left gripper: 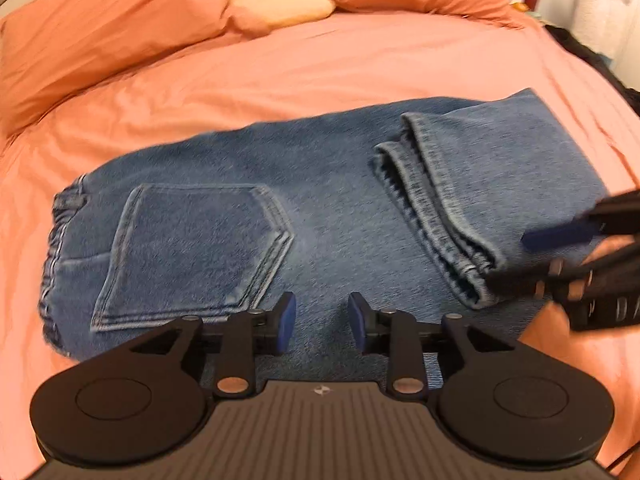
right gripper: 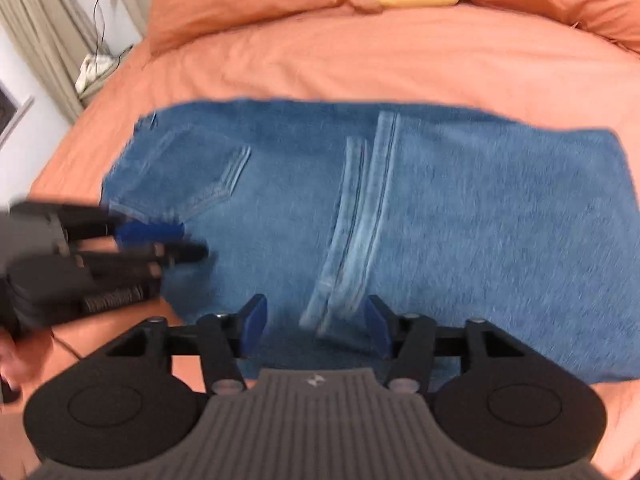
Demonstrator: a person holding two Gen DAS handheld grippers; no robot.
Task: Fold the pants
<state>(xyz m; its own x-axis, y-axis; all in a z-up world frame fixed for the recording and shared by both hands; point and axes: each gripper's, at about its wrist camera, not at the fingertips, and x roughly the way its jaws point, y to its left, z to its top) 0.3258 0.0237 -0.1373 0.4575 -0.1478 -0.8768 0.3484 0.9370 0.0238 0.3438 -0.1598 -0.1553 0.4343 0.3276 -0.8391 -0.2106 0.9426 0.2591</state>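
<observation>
1. The pants (left gripper: 320, 200) lie flat across the salmon bedspread (left gripper: 320, 64), waistband to the left and the legs already doubled back over themselves, so the hem cuffs (left gripper: 436, 208) rest on top near the middle-right. I judge one fold done and at least one more left.
2. My left gripper (left gripper: 322, 322) hangs over the near edge of the denim, just right of the back pocket (left gripper: 192, 248). Its jaws stand narrowly apart with nothing between them, the pads clear of the cloth.
3. My right gripper (right gripper: 316, 322) sits at the near end of the cuffs, jaws wider, straddling the hem tips without pinching them.
4. Both point steeply down at the near edge, which suits lifting that edge for the next fold.
5. Pillows (left gripper: 100, 32) lie well apart at the far end.
</observation>
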